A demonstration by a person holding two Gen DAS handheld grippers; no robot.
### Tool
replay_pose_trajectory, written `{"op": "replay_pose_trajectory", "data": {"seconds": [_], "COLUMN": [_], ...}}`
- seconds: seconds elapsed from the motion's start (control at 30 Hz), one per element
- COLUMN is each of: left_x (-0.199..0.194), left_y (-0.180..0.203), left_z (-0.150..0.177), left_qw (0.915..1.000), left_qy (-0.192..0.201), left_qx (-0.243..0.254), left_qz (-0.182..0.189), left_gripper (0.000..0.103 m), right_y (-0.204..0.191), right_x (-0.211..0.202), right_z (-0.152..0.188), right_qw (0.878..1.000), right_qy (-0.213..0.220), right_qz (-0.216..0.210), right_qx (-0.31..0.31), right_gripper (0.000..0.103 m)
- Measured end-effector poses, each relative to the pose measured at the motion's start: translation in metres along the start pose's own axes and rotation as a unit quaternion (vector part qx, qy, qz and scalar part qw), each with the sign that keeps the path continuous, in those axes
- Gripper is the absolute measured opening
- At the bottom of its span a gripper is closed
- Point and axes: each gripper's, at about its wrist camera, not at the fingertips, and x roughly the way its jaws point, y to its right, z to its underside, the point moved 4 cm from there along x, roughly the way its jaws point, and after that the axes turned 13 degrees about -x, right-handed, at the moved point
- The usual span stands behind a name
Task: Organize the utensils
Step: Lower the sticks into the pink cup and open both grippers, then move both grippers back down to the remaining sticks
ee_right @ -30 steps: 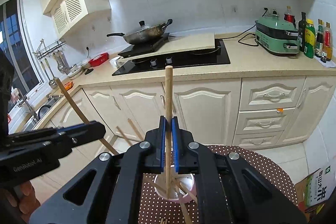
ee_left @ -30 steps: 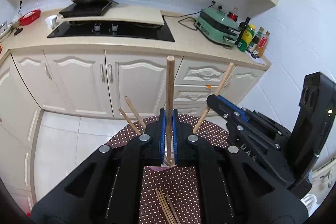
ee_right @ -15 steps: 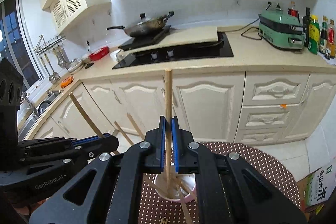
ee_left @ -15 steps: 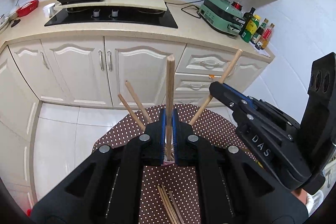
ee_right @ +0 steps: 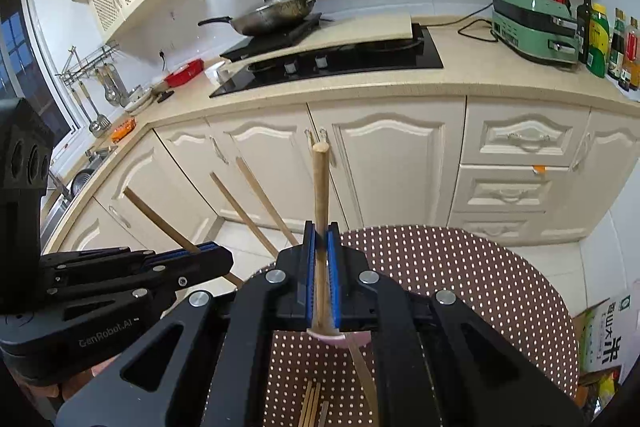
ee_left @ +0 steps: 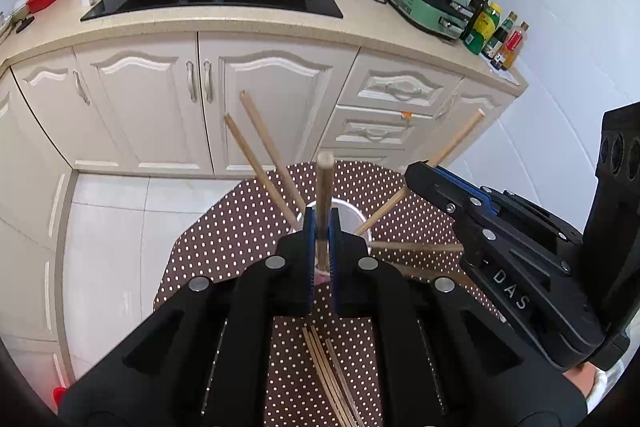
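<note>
My left gripper [ee_left: 320, 227] is shut on a wooden chopstick [ee_left: 323, 187] that stands upright over a white cup [ee_left: 352, 211] on the dotted table [ee_left: 240, 235]. The cup holds two other chopsticks [ee_left: 260, 151] leaning left. My right gripper [ee_right: 321, 239] is shut on another chopstick [ee_right: 320, 187], its lower end at the pinkish cup rim [ee_right: 332, 339]. The right gripper also shows in the left wrist view [ee_left: 444, 183], its chopstick [ee_left: 456, 143] slanting into the cup. The left gripper shows in the right wrist view [ee_right: 208, 259].
Several loose chopsticks [ee_left: 328, 379] lie on the dotted table near me. Cream cabinets [ee_right: 392, 155] and a counter with a hob [ee_right: 328, 63], a wok [ee_right: 276, 15], a green appliance [ee_right: 532, 27] and bottles [ee_right: 600, 39] stand beyond. A cardboard box [ee_right: 608, 339] sits at right.
Both grippers have lowered and tilted downward over the cup, each still holding its chopstick. More of the table and cup shows in the left wrist view.
</note>
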Motion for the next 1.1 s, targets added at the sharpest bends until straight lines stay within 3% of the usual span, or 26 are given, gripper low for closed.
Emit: {"op": "replay_pose_trajectory", "data": {"seconds": [0.3, 0.63, 0.77, 1.1], "left_x": [0.002, -0.008, -0.013, -0.029], "left_y": [0.000, -0.002, -0.003, -0.003], "left_z": [0.010, 0.018, 0.021, 0.038], "left_qw": [0.9998, 0.9997, 0.9997, 0.9996], "left_qy": [-0.021, -0.021, -0.019, -0.013], "left_qx": [-0.001, 0.006, 0.008, 0.017], "left_qz": [0.001, -0.007, -0.014, -0.020], "left_gripper": [0.007, 0.007, 0.007, 0.007], "right_y": [-0.006, -0.011, -0.014, -0.025], "right_x": [0.003, -0.008, -0.019, -0.047], "right_z": [0.019, 0.022, 0.021, 0.027], "right_qw": [0.999, 0.999, 0.999, 0.999], "right_qy": [-0.035, -0.034, -0.023, -0.011], "right_qz": [0.002, 0.004, 0.015, 0.028], "right_qx": [0.009, 0.018, 0.018, 0.024], "right_gripper": [0.008, 0.009, 0.027, 0.039]}}
